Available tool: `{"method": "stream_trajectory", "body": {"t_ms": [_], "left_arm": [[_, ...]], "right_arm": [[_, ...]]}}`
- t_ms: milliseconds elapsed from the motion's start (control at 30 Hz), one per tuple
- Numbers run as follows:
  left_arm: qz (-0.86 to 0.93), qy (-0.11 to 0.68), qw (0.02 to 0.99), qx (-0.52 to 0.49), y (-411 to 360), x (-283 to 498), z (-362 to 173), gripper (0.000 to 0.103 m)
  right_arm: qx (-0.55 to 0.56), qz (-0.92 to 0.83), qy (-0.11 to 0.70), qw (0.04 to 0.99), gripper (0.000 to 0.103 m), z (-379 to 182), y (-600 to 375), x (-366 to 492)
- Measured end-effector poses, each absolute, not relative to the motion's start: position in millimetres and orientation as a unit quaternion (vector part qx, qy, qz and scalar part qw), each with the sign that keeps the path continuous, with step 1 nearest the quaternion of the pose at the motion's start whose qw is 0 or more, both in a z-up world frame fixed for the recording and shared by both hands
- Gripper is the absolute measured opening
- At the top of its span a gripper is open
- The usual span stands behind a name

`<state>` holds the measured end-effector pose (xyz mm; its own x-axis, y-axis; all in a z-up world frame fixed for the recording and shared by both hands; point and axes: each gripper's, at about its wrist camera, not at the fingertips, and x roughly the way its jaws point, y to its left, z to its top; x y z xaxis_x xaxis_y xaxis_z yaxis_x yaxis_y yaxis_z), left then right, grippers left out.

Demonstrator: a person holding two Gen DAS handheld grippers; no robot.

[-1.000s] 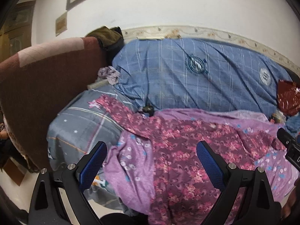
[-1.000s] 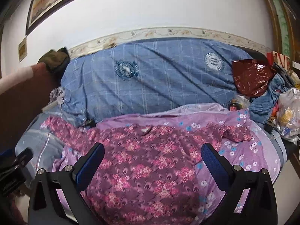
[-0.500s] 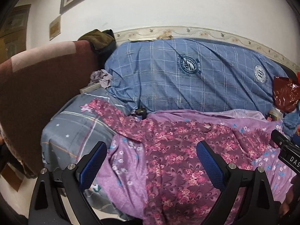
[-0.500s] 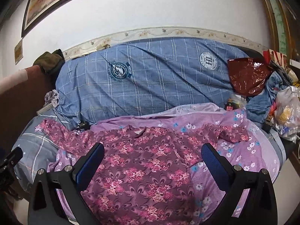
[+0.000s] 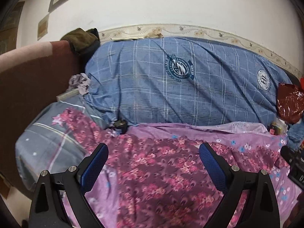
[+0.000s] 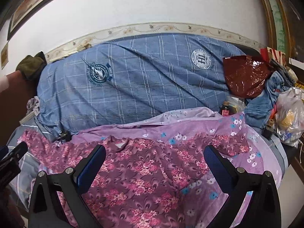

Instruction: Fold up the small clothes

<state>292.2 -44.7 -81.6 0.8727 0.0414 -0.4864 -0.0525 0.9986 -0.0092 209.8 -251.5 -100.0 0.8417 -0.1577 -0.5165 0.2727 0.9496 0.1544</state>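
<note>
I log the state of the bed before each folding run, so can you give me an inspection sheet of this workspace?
Surface: bed under a lilac flowered sheet, a grey star-print cover at its left end.
Job's things: maroon floral shirt spread flat, sleeves out, unfolded.
Clutter: big blue checked bundle behind the shirt; red shiny bag, denim, a clear plastic bag and a small bottle at the right; olive cloth on the brown headboard.
Grippers: left gripper and right gripper both open, over the shirt, holding nothing.
Cables: nothing seen.
Surroundings: white wall with a floral border and framed pictures.
</note>
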Motion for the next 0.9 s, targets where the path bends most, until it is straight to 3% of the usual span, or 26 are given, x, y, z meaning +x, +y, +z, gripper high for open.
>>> {"method": "stream_trajectory", "body": {"t_ms": [333,667,767,900], "left_arm": [[0.040,0.274,0.961,-0.010,-63,384,-123,0.097],[0.051,0.300,0.953,0.004,-81,426,-164,0.097],[0.041,0.311,0.949,0.012,-86,434,-181,0.097],[-0.003,0.349,0.937,0.027,-89,456,-216,0.097]], "right_arm": [[0.108,-0.111,0.291,0.944,0.103,-143,-248,265],[0.117,-0.105,0.305,0.939,0.103,-179,-264,291],[0.125,-0.071,0.314,0.938,0.102,-191,-291,294],[0.230,-0.055,0.307,0.922,0.102,-211,-388,280]]}}
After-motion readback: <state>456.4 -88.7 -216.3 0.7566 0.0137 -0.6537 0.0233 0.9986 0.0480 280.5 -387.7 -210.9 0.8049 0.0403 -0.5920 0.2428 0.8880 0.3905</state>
